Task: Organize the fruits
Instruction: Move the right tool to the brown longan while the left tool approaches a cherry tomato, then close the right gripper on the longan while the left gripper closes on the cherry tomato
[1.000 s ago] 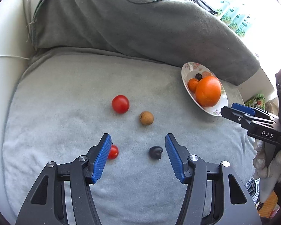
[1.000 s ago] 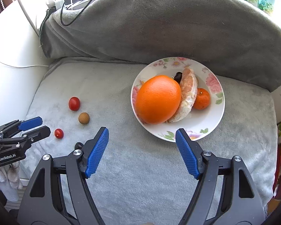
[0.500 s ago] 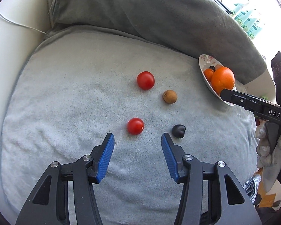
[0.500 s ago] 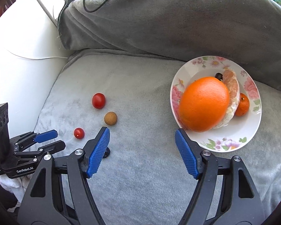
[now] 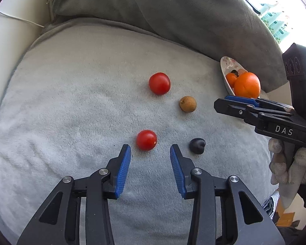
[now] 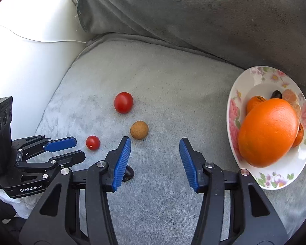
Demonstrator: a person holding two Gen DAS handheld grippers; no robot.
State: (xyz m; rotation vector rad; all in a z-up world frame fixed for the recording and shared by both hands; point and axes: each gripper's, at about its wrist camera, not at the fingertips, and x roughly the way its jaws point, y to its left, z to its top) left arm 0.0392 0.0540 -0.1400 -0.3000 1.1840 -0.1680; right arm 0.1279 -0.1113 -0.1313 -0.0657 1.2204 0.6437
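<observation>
On the grey cushion lie a large cherry tomato [image 5: 159,83] [image 6: 123,102], a small cherry tomato [image 5: 146,140] [image 6: 92,142], a brown longan [image 5: 187,104] [image 6: 139,129] and a dark fruit [image 5: 197,146] [image 6: 129,174]. My left gripper [image 5: 150,153] [image 6: 69,149] is open, just short of the small tomato. My right gripper [image 6: 155,146] [image 5: 226,103] is open and empty, close to the longan; its left finger partly hides the dark fruit. A floral plate [image 6: 246,81] [image 5: 224,65] holds a big orange [image 6: 267,132] [image 5: 247,84], tangerines and peeled segments.
A grey blanket-covered backrest [image 5: 153,10] [image 6: 193,10] rises behind the cushion [image 5: 71,102] [image 6: 163,81]. A white armrest with a thin cable [image 6: 30,51] lies to the left. Green packages [image 5: 275,20] stand by the bright window at the back right.
My left gripper has shifted left and lined up on the small tomato, jaws somewhat narrower. My right gripper has swung left, away from the plate, toward the loose fruits.
</observation>
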